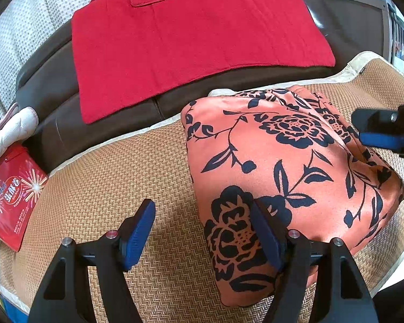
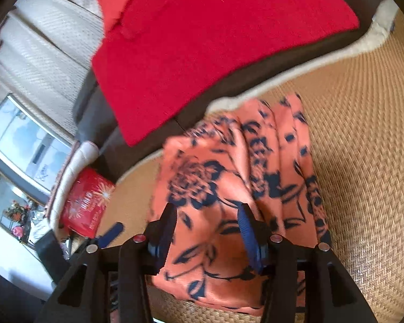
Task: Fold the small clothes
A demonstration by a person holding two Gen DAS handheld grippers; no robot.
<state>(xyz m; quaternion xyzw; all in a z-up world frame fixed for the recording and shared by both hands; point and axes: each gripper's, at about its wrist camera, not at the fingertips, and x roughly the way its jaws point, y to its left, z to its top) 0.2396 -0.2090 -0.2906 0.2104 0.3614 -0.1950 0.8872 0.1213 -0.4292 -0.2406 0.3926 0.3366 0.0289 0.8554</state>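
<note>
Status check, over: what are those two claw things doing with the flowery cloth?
Left gripper open, empty. Right gripper open above cloth. Orange black-flowered garment lies folded on woven straw mat. Nothing blocking; flat red cloth behind.

The only readable print stands on a red package (image 1: 12,196) with firework bursts, lying at the left edge of the woven mat (image 1: 121,167): large Chinese characters that read 蛋酥卷, with smaller lines beneath too small to make out. In the right wrist view the same package (image 2: 87,202) is blurred and illegible.
</note>
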